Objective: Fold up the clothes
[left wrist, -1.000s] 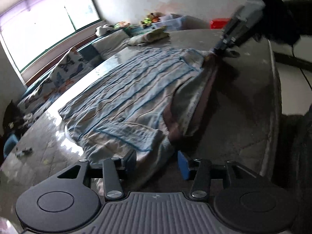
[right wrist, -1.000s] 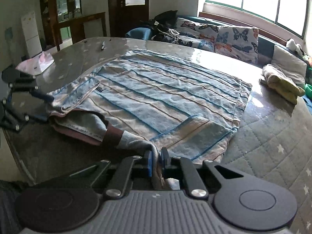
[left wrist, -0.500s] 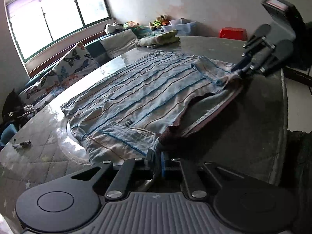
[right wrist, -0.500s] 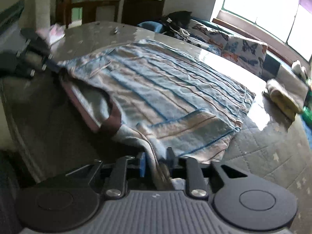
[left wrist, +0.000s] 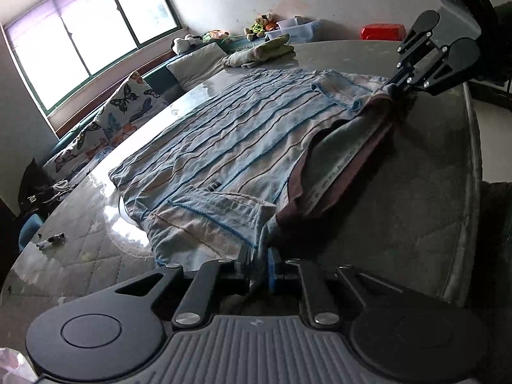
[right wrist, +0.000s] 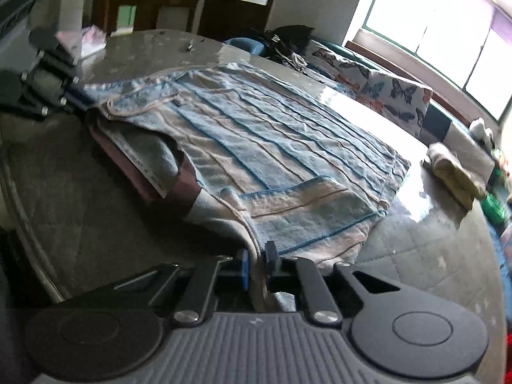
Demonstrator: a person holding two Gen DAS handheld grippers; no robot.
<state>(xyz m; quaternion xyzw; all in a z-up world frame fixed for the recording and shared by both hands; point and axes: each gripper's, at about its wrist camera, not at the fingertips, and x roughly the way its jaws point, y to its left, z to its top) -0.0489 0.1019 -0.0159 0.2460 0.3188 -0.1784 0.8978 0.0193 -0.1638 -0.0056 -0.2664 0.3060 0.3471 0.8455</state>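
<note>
A blue and beige striped shirt (left wrist: 230, 147) lies flat on the round quilted table (left wrist: 400, 211), its brown-lined collar (left wrist: 323, 188) facing the near edge. In the left wrist view my left gripper (left wrist: 257, 264) is shut on the shirt's near shoulder, with cloth bunched between the blue pads. My right gripper (left wrist: 395, 88) pinches the other shoulder at the upper right. In the right wrist view the shirt (right wrist: 272, 147) spreads ahead, my right gripper (right wrist: 257, 262) is shut on its shoulder seam, and my left gripper (right wrist: 75, 96) holds the far shoulder at the left.
A folded yellow-green garment (left wrist: 262, 52) lies at the table's far side. Butterfly cushions (left wrist: 124, 102) line a sofa under the window. A red stool (left wrist: 382, 30) stands beyond the table. Small items (left wrist: 51, 240) lie on the table at the left, pink paper (right wrist: 92, 40) at its far end.
My left gripper, open a second ago just short of the shirt, has shut on its near shoulder. My right gripper loosened briefly, rolled and shut again on the other shoulder.
</note>
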